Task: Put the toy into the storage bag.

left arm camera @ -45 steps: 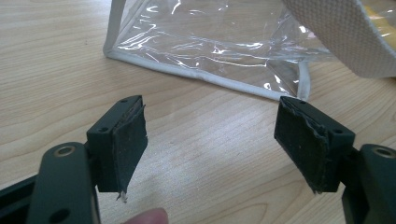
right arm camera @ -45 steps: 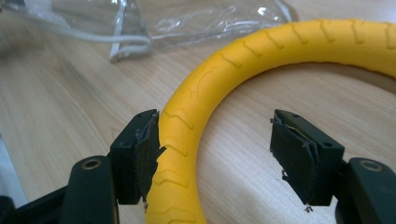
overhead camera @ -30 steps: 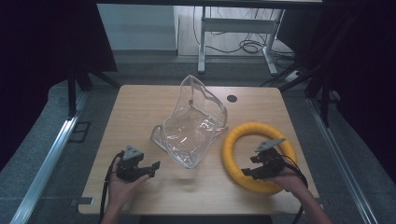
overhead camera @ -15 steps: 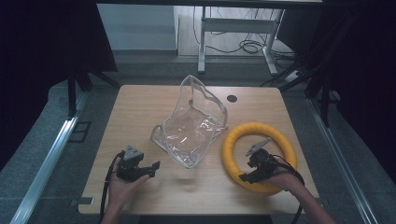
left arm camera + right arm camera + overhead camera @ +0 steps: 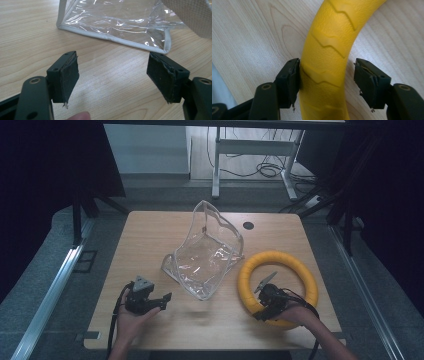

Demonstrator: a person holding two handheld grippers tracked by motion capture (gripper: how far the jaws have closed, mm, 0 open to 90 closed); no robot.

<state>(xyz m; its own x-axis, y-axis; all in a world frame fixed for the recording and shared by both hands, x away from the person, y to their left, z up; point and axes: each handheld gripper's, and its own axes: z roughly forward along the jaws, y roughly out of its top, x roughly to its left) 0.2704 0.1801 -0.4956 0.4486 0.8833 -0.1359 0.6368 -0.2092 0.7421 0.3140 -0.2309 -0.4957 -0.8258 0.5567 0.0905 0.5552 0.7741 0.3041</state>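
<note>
Two grippers at frame bottom | right gripper (image 5: 266, 301), moved inward, now straddles yellow ridged foam ring (image 5: 278, 285), jaws apart, grasp likely | left gripper (image 5: 156, 301) unchanged, spread wide before clear plastic pouch (image 5: 205, 255)

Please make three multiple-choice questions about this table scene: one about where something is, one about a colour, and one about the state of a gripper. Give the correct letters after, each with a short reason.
1. Where does the clear plastic bag lie in relation to the ring?
A. to the left of the ring in the high view
B. inside the ring
C. on top of the ring

2. What colour is the ring?
A. red
B. yellow
C. blue

3. How does the right gripper stand?
A. shut flat on the table
B. open, with the ring's band between its jaws
C. open over the clear plastic bag

Answers:
1 A, the high view shows the bag beside the ring at mid-table.
2 B, the ring is yellow in both views.
3 B, one jaw is at the ring and the other stands off it.
</note>
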